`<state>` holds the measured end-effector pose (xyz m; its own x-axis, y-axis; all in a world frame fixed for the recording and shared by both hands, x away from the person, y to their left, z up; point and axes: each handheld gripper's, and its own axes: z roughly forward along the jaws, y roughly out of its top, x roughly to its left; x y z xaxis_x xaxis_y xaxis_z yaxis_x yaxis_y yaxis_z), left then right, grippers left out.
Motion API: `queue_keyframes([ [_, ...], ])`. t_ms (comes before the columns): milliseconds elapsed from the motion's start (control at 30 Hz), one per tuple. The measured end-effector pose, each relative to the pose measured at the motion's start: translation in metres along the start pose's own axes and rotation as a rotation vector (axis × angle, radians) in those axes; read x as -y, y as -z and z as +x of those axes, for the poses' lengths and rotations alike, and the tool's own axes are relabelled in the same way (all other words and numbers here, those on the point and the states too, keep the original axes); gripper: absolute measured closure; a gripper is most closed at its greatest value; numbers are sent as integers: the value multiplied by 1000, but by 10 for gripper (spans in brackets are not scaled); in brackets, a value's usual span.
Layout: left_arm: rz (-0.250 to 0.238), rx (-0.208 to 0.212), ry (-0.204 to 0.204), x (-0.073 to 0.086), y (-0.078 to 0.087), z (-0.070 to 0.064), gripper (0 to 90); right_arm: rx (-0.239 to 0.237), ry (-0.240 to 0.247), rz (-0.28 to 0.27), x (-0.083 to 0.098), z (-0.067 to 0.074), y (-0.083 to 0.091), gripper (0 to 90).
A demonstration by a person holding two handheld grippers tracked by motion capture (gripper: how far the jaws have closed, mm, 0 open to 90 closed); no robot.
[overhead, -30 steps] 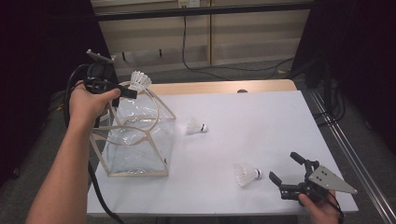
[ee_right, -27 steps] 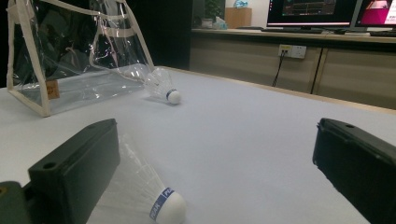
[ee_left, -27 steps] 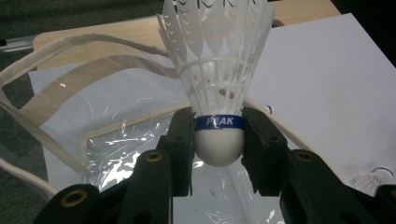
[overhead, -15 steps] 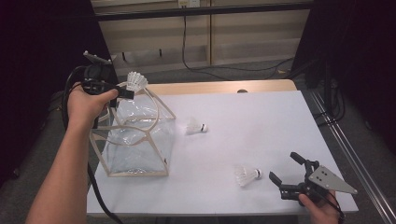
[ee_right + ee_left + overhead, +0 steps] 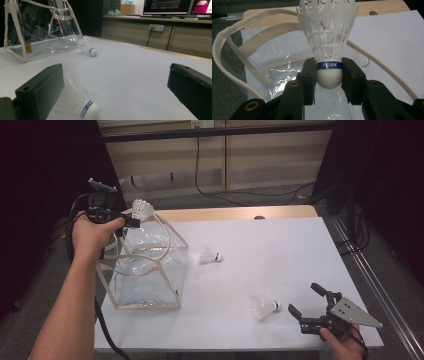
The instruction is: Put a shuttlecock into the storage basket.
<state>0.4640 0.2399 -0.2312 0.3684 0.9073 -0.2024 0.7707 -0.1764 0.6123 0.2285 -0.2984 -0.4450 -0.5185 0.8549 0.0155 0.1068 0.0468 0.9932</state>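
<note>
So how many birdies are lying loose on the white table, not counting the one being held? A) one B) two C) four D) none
B: one shuttlecock lies near the clear bag and another shuttlecock lies in front of the right tool, while the left tool pinches a third above the bag.

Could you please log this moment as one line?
left gripper: shut on held shuttlecock | above clear bag | right gripper: open | two shuttlecocks on table

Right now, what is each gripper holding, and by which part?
Left gripper holds a shuttlecock by its cork base; right gripper holds nothing.
</note>
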Motion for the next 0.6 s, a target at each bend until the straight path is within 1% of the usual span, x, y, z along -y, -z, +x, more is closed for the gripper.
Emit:
queue_keyframes([
  [133,2,-13,5,2,-2,4,657,-1,1,-1,0,0,0,4],
  [300,-2,-18,19,4,-5,7,656,0,1,0,0,0,0,4],
  [500,-4,-28,31,5,-9,7,656,0,0,0,0,0,0,4],
  [600,8,-29,24,5,-10,7,655,0,0,0,0,0,0,4],
])
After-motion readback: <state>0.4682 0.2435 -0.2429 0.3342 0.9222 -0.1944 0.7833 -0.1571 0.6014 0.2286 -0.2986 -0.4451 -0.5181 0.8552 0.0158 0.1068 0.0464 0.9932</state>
